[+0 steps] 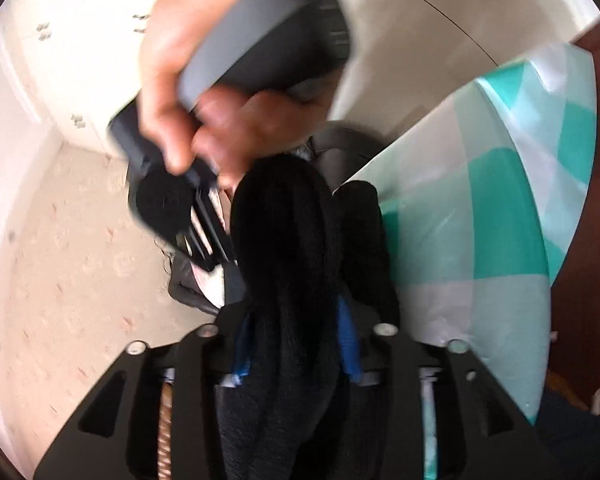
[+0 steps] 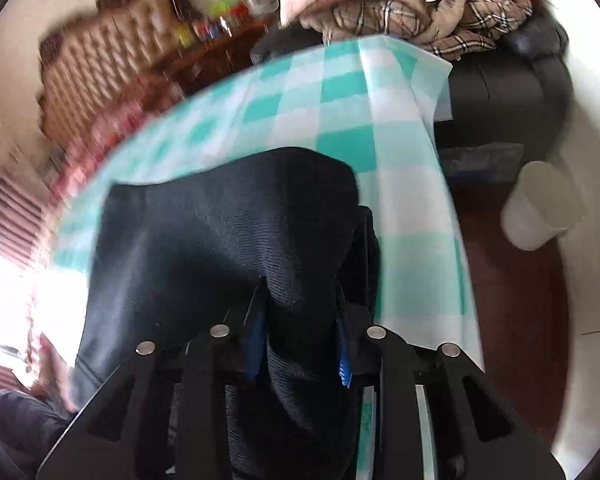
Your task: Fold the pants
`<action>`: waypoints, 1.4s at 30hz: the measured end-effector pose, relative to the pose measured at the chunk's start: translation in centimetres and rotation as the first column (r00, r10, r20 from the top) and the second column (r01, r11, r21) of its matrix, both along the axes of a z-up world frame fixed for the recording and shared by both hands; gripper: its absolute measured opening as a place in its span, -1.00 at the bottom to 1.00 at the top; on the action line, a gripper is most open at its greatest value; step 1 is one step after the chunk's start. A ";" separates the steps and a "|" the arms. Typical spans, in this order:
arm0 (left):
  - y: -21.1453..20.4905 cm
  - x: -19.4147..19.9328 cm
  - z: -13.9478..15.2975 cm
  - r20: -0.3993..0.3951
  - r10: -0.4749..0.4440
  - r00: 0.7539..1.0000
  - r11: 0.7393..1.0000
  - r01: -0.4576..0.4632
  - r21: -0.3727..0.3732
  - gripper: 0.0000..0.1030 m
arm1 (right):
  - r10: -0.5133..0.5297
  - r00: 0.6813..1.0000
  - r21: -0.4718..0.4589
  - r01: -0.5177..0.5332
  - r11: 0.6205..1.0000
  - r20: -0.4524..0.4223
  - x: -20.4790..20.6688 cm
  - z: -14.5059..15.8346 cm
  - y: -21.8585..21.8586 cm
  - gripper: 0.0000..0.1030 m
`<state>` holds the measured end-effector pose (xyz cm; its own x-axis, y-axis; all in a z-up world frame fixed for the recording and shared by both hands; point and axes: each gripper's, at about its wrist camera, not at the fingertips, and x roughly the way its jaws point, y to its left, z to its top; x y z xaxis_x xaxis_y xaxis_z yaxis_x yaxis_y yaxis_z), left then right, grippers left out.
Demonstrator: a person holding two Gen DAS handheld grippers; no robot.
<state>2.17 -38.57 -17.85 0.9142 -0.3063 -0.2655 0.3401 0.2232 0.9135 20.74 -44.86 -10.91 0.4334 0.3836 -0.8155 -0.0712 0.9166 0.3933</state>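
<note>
The black pants [image 2: 220,240] hang bunched between both grippers above a table with a teal and white checked cloth [image 2: 400,184]. My right gripper [image 2: 300,352] is shut on a fold of the pants, and the fabric spreads away over the cloth. My left gripper [image 1: 292,344] is shut on another thick bunch of the pants [image 1: 284,232], held beside the table's edge [image 1: 480,208]. In the left wrist view the person's hand holds the right gripper [image 1: 204,216] just ahead and to the left, blurred by motion.
A black sofa [image 2: 512,92] with piled plaid and pink bedding [image 2: 440,12] stands behind the table. A white bin [image 2: 540,204] sits on the dark wood floor at right. A tufted headboard [image 2: 100,64] and a shelf with bottles are at far left. Pale patterned floor [image 1: 80,260] lies below the left gripper.
</note>
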 end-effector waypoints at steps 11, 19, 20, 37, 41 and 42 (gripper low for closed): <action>17.0 8.8 14.8 -0.526 -0.046 0.849 0.733 -0.329 -0.595 -0.47 | -0.155 0.952 -0.215 0.214 0.953 0.263 -6.0 7.3 0.6 -0.12; 13.2 21.7 15.4 -0.764 -0.173 0.621 0.719 -0.451 -0.529 -0.75 | -0.243 0.903 -0.454 0.394 0.799 0.354 -11.1 2.8 6.5 -0.13; 10.8 23.1 14.8 -0.794 -0.186 0.578 0.749 -0.440 -0.496 -0.75 | -0.262 0.908 -0.455 0.395 0.798 0.328 -11.1 1.6 6.1 -0.13; -0.8 25.1 8.3 -0.872 -0.008 0.489 0.838 -0.472 -0.272 -0.84 | -0.346 0.897 -0.416 0.436 0.798 0.275 -9.7 -0.4 4.8 -0.12; -1.4 25.1 8.0 -0.860 0.006 0.510 0.842 -0.467 -0.271 -0.84 | -0.348 0.897 -0.423 0.436 0.794 0.272 -9.6 -0.4 4.9 -0.12; -1.1 25.4 8.0 -0.868 -0.013 0.497 0.833 -0.475 -0.284 -0.84 | -0.347 0.898 -0.427 0.435 0.793 0.271 -9.6 -0.4 4.9 -0.12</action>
